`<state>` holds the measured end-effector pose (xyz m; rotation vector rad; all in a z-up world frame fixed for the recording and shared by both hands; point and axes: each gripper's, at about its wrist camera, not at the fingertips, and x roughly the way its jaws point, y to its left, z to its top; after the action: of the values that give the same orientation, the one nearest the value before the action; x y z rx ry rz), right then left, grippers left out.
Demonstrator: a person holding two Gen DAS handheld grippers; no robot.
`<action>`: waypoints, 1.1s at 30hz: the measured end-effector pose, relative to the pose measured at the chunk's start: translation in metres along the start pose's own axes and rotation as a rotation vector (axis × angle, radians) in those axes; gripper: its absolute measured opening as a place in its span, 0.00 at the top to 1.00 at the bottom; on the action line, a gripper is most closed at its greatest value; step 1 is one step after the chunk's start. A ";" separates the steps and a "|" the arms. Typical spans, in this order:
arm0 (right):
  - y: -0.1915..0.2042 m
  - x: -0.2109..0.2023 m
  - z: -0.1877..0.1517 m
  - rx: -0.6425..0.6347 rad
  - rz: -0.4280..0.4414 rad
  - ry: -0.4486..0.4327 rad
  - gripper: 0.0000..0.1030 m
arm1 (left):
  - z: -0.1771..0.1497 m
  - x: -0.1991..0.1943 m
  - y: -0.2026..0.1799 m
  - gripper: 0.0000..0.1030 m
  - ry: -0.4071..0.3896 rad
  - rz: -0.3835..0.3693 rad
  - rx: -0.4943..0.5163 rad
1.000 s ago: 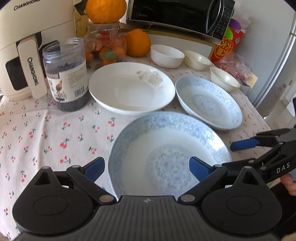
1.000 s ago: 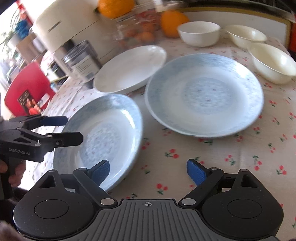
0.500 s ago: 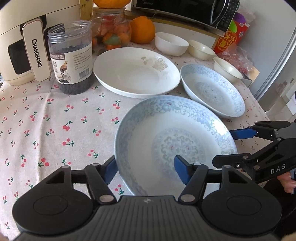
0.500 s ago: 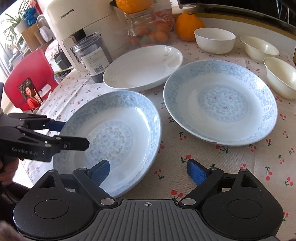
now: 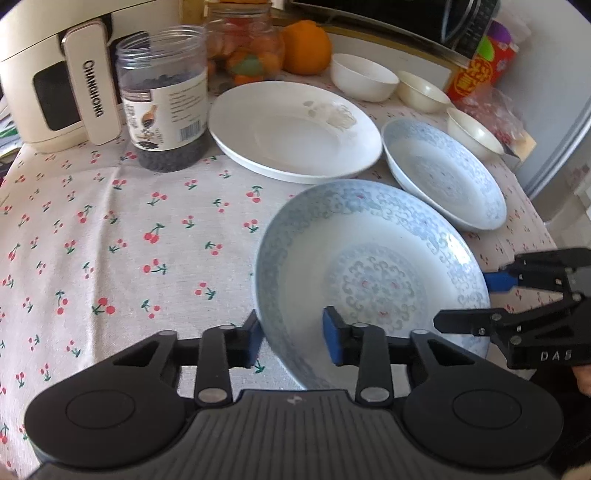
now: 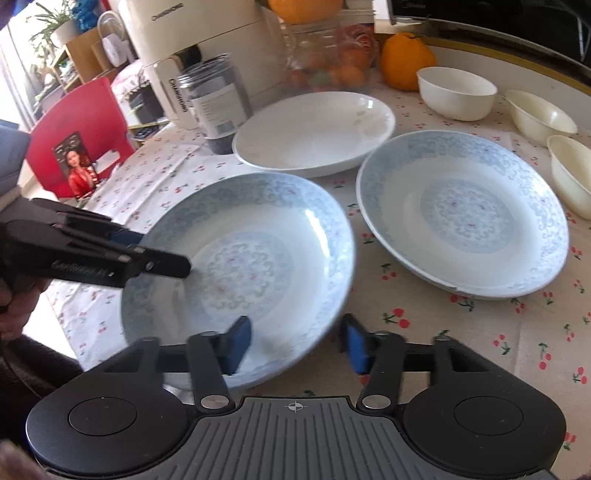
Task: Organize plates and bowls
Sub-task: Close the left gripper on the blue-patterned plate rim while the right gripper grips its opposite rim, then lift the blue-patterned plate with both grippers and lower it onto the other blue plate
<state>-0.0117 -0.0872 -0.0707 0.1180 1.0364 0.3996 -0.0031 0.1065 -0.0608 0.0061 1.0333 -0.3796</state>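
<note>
A blue-patterned plate (image 5: 369, 273) (image 6: 243, 266) sits near the table's front edge. My left gripper (image 5: 293, 341) straddles its left rim, jaws narrowed but with a gap. My right gripper (image 6: 291, 345) straddles its right rim, also narrowed with a gap. A second blue-patterned plate (image 5: 443, 177) (image 6: 465, 214) lies to the right. A white plate (image 5: 291, 129) (image 6: 314, 133) lies behind. Three small bowls (image 5: 364, 75) (image 6: 456, 92) stand at the back right.
A dark jar (image 5: 162, 96), a cream appliance (image 5: 48, 70), a fruit jar (image 5: 243, 48) and an orange (image 5: 306, 48) stand along the back. A microwave (image 5: 406, 18) is behind. A red chair (image 6: 77, 147) stands off the table's left.
Both grippers have moved onto the near blue plate's rims and their jaws have narrowed. The plate looks tilted or shifted slightly.
</note>
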 end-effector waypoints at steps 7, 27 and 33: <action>-0.006 -0.006 0.002 0.058 -0.005 0.002 0.70 | 0.000 -0.004 0.002 0.79 -0.017 0.009 -0.024; -0.010 -0.043 0.015 0.068 -0.003 -0.119 0.70 | 0.018 -0.029 -0.011 0.84 -0.140 -0.006 -0.053; -0.029 -0.052 0.022 0.112 -0.039 -0.148 0.70 | 0.035 -0.026 -0.029 0.84 -0.165 -0.024 -0.034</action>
<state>-0.0086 -0.1321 -0.0253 0.2243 0.9138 0.2929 0.0050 0.0806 -0.0163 -0.0675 0.8773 -0.3779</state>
